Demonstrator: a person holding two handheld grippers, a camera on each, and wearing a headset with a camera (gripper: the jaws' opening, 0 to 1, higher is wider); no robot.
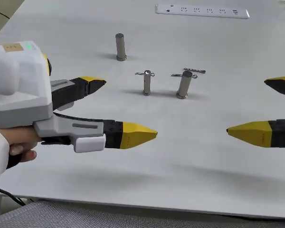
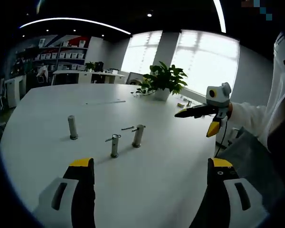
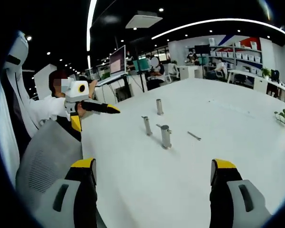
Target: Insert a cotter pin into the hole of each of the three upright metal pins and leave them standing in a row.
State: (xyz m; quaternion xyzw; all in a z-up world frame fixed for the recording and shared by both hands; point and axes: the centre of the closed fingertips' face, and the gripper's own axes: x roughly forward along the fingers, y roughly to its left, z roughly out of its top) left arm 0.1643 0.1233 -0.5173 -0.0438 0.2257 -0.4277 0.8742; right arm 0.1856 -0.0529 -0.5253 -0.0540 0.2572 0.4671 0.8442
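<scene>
Three upright metal pins stand on the white table. The far left pin [image 1: 120, 46] [image 2: 72, 127] [image 3: 158, 106] has a bare top. The middle pin [image 1: 147, 82] [image 2: 115, 145] [image 3: 147, 125] and the right pin [image 1: 184, 84] [image 2: 138, 136] [image 3: 166, 136] each carry a cotter pin through the top. A loose cotter pin [image 1: 194, 71] [image 3: 194, 136] lies flat behind the right pin. My left gripper [image 1: 128, 109] [image 2: 150, 166] [image 3: 97, 118] hovers open, left of the pins. My right gripper [image 1: 247, 105] [image 3: 152, 164] [image 2: 194, 124] hovers open on the right. Neither holds anything.
A white power strip [image 1: 202, 10] lies at the table's far edge. A grey mesh chair back [image 1: 61, 213] sits at the near edge. A potted plant [image 2: 164, 80] stands on the table's far side in the left gripper view.
</scene>
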